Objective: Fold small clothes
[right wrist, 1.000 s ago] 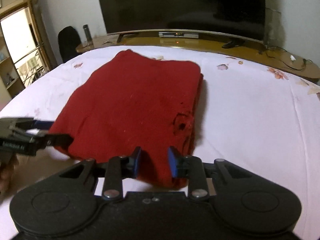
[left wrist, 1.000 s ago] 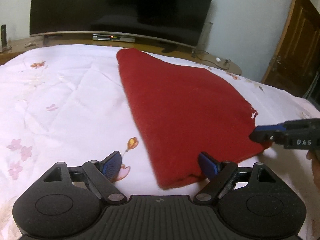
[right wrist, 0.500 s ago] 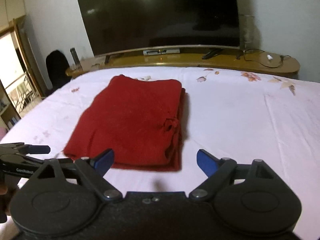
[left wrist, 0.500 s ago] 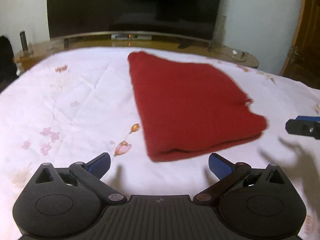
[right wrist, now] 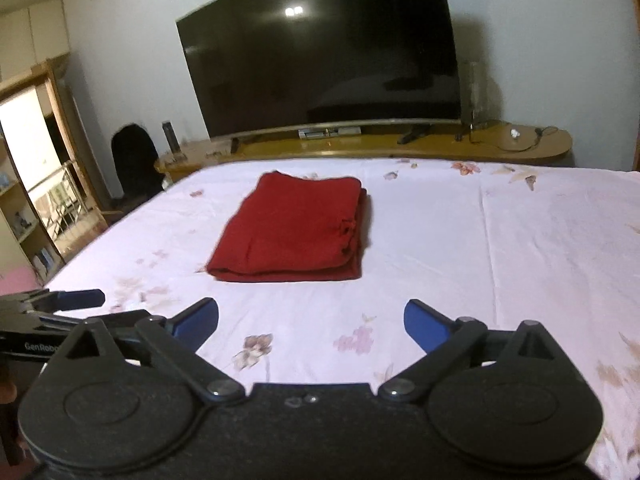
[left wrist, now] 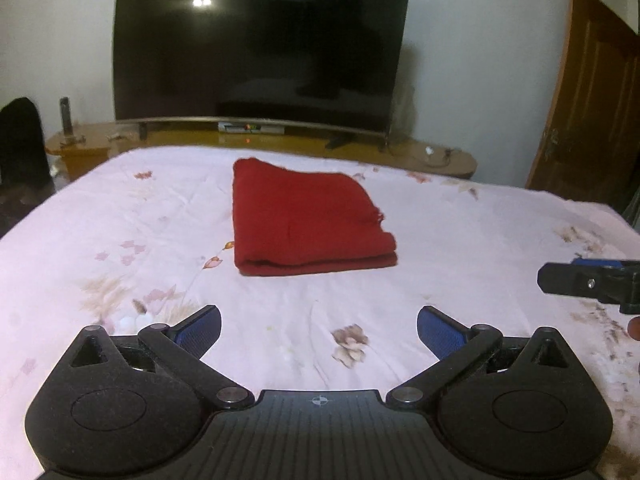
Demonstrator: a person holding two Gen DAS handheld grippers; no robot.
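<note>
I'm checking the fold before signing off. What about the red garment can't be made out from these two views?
- Garment type: folded up, so no shape shows in either view.
- Its underside and inner layers: hidden by the top layer, against the bed.
- Small knot or hole at its right edge: too small and blurred to tell which.

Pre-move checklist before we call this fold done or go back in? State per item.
1. Left tool free of cloth: ok, open, nothing between its pads.
2. Right tool free of cloth: ok, jaws opening, nothing between them.
3. Red garment folded: ok, compact layered rectangle.
4. Garment lying flat on the bedspread: ok, clear of both tools.
5. Edges tidy: not ok, a small bunched bit sticks out on its right edge.
6. Further clothes waiting: cannot tell, none in view.
</note>
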